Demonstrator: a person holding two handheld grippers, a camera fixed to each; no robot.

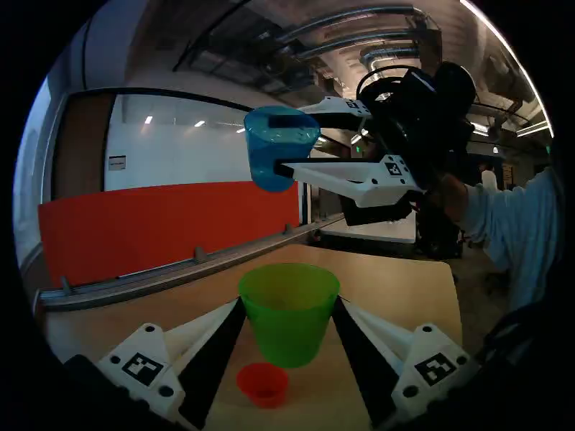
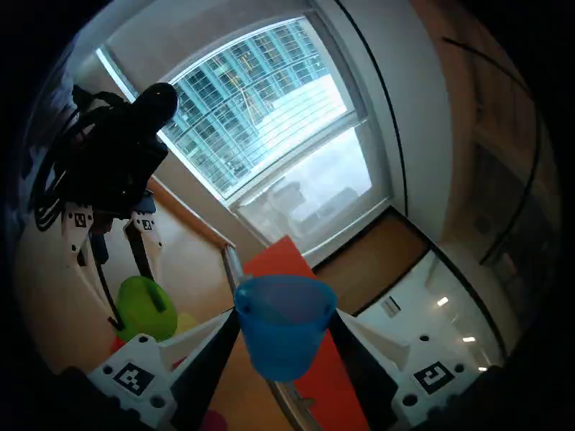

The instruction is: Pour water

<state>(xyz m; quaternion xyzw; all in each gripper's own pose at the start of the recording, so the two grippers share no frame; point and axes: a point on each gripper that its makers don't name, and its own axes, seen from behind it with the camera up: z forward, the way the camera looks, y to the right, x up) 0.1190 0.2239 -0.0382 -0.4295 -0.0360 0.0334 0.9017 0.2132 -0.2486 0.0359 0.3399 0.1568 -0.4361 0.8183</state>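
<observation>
the left gripper (image 1: 289, 307) clamps a green cup (image 1: 287, 334). the right gripper (image 2: 285, 320) grips a blue cup (image 2: 282, 348) above it.

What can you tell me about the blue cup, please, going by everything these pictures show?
The blue cup looks like see-through blue plastic, tapered, wider at its open rim than at its base. The right tongs clamp it, one finger pressing on each side of its wall. It hangs in the air, roughly upright, well above the table and higher than the green cup, touching nothing else. Whether it holds water cannot be told.
</observation>
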